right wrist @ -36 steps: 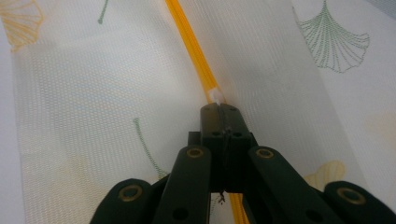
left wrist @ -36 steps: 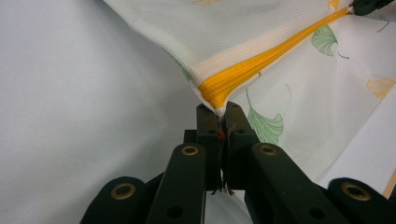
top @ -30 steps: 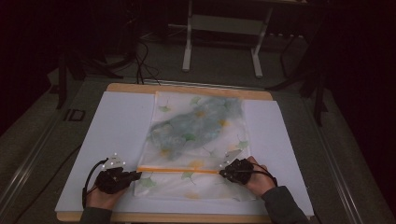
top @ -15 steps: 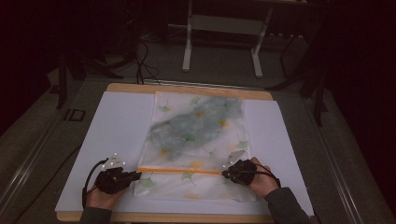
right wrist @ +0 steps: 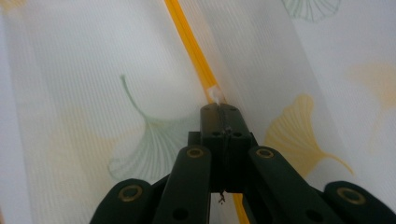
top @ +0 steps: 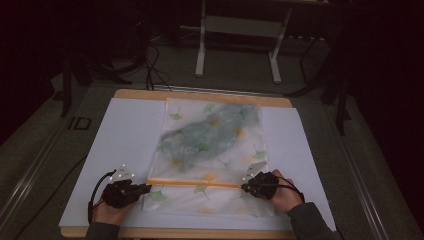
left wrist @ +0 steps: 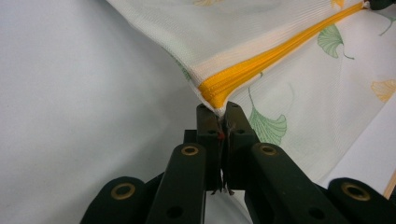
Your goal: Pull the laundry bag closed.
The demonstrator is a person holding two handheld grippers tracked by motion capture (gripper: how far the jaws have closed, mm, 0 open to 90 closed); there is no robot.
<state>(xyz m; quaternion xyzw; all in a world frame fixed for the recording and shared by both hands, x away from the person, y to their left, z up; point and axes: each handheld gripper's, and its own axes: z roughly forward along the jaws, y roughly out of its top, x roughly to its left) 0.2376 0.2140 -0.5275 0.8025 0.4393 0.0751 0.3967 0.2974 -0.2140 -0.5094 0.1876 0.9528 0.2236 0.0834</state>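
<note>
A white mesh bag [top: 210,140] printed with green and yellow ginkgo leaves lies flat on the white table cover [top: 125,145]. A yellow zipper [top: 195,183] runs across its near part. My left gripper [top: 145,187] is at the zipper's left end, shut on the bag's corner [left wrist: 212,100], with the jaws [left wrist: 223,109] pinching the fabric just below the yellow tape [left wrist: 261,65]. My right gripper [top: 245,187] is at the zipper's right end. Its jaws [right wrist: 220,108] are shut on the small white zipper pull [right wrist: 215,94], with the zipper [right wrist: 189,37] stretching away ahead.
The white cover lies over a wooden table whose edge [top: 200,95] shows at the far side. Beyond it a metal stand [top: 237,35] and cables [top: 155,55] sit on the dark floor. A small black item [top: 80,123] rests off the table's left side.
</note>
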